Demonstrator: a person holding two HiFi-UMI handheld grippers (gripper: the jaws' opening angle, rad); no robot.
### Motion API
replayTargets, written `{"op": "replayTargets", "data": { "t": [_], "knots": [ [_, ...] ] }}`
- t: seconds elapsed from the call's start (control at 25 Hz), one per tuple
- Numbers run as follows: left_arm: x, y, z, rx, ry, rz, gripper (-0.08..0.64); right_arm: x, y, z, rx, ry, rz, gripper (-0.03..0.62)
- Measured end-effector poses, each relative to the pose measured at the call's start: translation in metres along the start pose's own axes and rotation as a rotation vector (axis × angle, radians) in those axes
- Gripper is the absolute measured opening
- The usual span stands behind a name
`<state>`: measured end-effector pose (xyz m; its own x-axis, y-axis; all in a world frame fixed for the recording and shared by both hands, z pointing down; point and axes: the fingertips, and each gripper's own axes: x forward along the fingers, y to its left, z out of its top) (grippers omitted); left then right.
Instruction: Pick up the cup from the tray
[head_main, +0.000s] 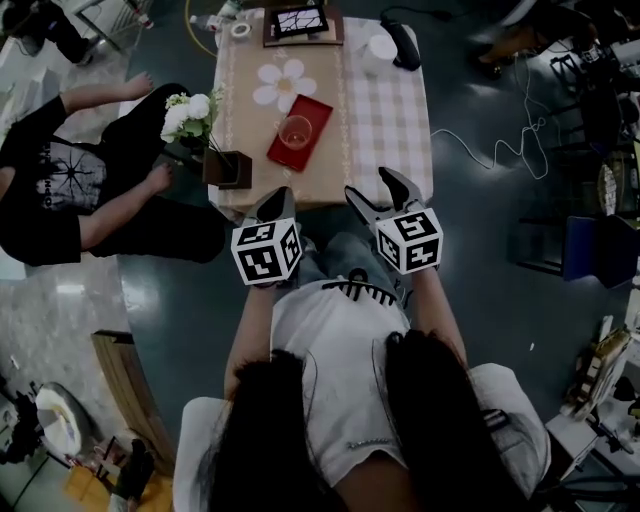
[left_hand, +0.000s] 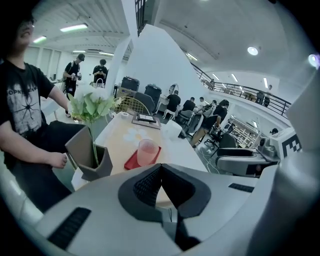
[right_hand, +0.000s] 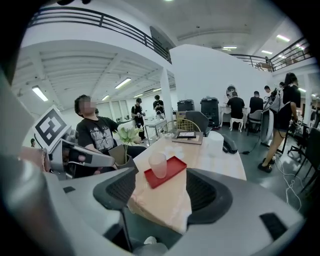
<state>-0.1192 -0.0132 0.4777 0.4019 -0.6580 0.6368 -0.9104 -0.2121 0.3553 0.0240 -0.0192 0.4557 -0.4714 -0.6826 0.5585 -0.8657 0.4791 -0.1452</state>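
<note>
Sitting bystander (head_main: 60, 180): far left, beside the table (head_main: 385, 110), clear of your reach.
Flower box (head_main: 225, 165): near-left corner of the table, just left of your left gripper's line.
Left gripper (head_main: 278, 200): you hold it short of the table's near edge, jaws together, nothing in them. The cup is ahead and a touch right of it.
Cup (head_main: 296, 131): upright, long axis vertical, open end up, on the near end of the tray, mid-table. It is well apart from both grippers.
Tray (head_main: 315, 110): red, flat, its long axis slanting away to your right.
Right gripper (head_main: 368, 183): also short of the near edge, jaws apart, nothing held. The cup is ahead and to its left, but sits centred in the gap in the right gripper view.
Call: the left is more directly in line but closed, while the right is ready. Likely go in level with the right, angling left.
</note>
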Motion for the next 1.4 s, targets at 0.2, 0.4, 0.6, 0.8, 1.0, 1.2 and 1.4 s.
{"op": "replayTargets", "data": {
  "t": [0.2,0.4,0.6,0.8,1.0,1.2,1.4],
  "knots": [
    [0.003,0.011,0.010,-0.006,-0.004,0.019,0.000,0.022,0.007,0.013,-0.029,-0.001,0.029,0.321],
    [0.014,0.025,0.014,-0.025,0.003,0.042,0.002,0.049,0.013,0.022,-0.055,0.011,0.074,0.339],
    [0.027,0.036,0.024,-0.042,0.015,0.063,0.000,0.081,0.016,0.032,-0.107,0.038,0.119,0.357],
    [0.042,0.047,0.033,-0.058,0.031,0.080,0.001,0.110,0.020,0.042,-0.143,0.062,0.159,0.365],
    [0.055,0.056,0.040,-0.073,0.048,0.098,0.001,0.137,0.022,0.042,-0.163,0.098,0.189,0.371],
    [0.067,0.062,0.040,-0.088,0.075,0.106,0.002,0.167,0.018,0.031,-0.168,0.158,0.193,0.371],
    [0.078,0.065,0.035,-0.102,0.109,0.117,0.001,0.189,0.024,0.020,-0.208,0.210,0.226,0.373]
  ]
}}
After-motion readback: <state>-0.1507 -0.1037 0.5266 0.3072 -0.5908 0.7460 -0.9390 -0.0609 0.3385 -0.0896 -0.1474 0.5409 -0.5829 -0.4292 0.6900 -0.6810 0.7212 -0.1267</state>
